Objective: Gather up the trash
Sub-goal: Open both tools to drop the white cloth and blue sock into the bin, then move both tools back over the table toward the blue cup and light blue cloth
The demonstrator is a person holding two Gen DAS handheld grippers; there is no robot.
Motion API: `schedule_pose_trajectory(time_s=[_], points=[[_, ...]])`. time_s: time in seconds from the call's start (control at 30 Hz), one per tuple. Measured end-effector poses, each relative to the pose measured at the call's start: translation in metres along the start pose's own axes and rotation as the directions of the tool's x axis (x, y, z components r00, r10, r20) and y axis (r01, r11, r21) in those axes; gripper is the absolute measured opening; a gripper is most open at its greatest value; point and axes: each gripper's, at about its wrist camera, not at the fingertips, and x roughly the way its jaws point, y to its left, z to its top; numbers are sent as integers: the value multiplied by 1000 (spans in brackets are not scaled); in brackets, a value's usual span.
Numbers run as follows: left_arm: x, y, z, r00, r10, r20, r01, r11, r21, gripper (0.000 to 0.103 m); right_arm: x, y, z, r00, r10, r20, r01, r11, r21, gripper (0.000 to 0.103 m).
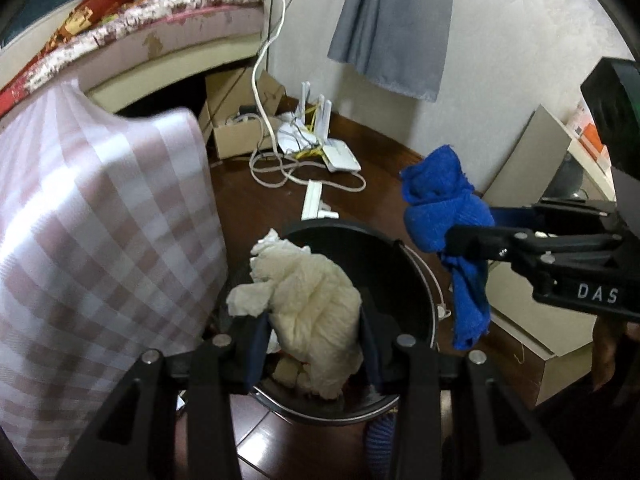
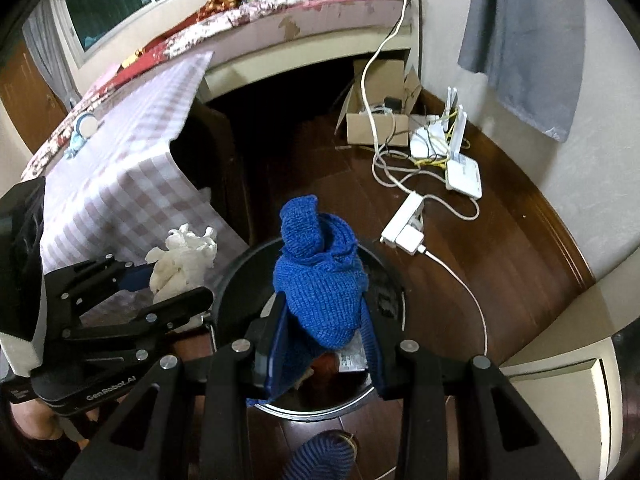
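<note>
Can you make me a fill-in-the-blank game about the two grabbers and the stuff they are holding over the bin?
1. The left gripper is shut on a crumpled wad of ____ paper.
2. The right gripper is shut on a knitted cloth whose colour is ____.
3. Both things hang over a round ____ bin.
4. The table beside the bin wears a cloth with a ____ pattern.

Missing words: white; blue; black; checked

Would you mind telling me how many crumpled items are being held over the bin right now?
2. The white tissue wad is in the left tongs, and the blue knitted cloth is in the right tongs, both above the black bin. More trash may lie hidden inside.
</note>
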Motion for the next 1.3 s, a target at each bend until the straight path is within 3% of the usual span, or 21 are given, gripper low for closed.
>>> schedule_pose_trajectory(time_s=[0.17,0.2,0.23,0.27,0.3,0.33,0.5,0.77,1.3], points=[[16,3,-5,999,-33,-41,32,999,-9,44,17,1,5,999,12,-43,-12,1000,-1,40],[19,3,-6,997,-56,-52,55,998,-11,50,20,1,6,999,15,-48,-15,1000,4,40],[25,3,-7,994,-84,-74,83,996,-20,63,25,-2,8,998,3,-56,-2,1000,17,48],[29,4,-8,992,-84,-91,82,996,-30,71,27,-3,9,998,-22,-60,24,999,27,70],[32,5,-9,993,-60,-99,57,998,-38,89,28,-6,11,997,-52,-57,54,998,38,83],[33,6,-11,994,-42,-100,37,998,-45,100,28,-9,13,997,-64,-54,66,997,45,101],[30,12,-15,997,11,-74,-16,998,-62,101,27,-23,17,989,-127,-70,133,988,84,102],[17,18,-14,995,93,-27,-94,994,-59,101,21,-24,17,984,-164,-71,169,982,84,102],[-30,23,-4,984,166,67,-163,985,-47,102,-9,-4,16,986,-166,4,166,985,39,102]])
